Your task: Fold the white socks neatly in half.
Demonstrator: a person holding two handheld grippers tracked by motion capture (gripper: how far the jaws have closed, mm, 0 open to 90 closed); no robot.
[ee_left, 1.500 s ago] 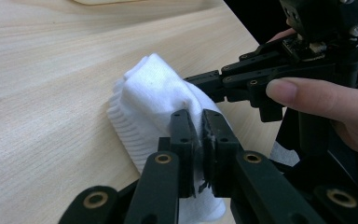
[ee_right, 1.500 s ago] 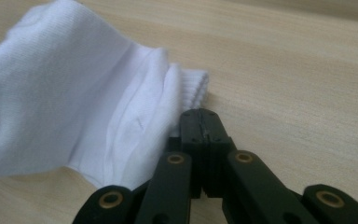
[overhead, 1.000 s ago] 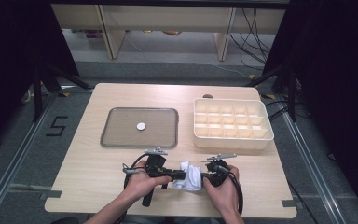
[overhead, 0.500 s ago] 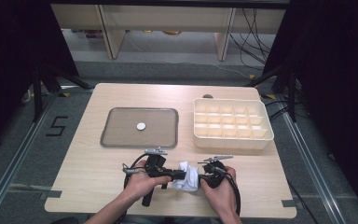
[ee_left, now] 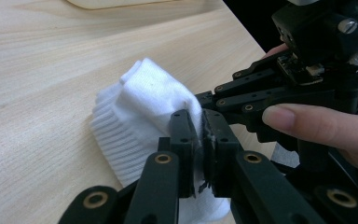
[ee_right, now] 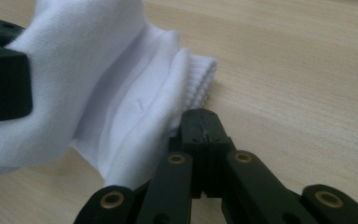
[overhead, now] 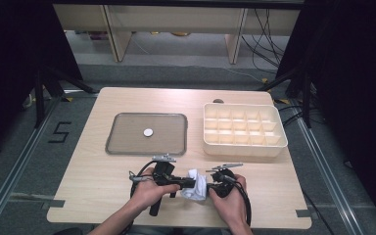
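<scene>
A white sock [overhead: 196, 185] lies bunched near the table's front edge between both hand-held grippers. My left gripper [overhead: 188, 183] comes in from the left, and in the left gripper view its jaws [ee_left: 200, 140] are shut on a fold of the sock [ee_left: 140, 107]. My right gripper [overhead: 210, 186] comes in from the right. In the right gripper view its jaws [ee_right: 203, 123] are closed together, tips against the sock [ee_right: 112, 93], with no fabric seen between them. The sock drapes over the left gripper's jaw [ee_right: 0, 79].
A grey tray [overhead: 113, 147] sits mid-table with a small white disc [overhead: 148, 132] in it. A cream box [overhead: 245, 148] with several compartments stands at the right. Bare wood surrounds the hands.
</scene>
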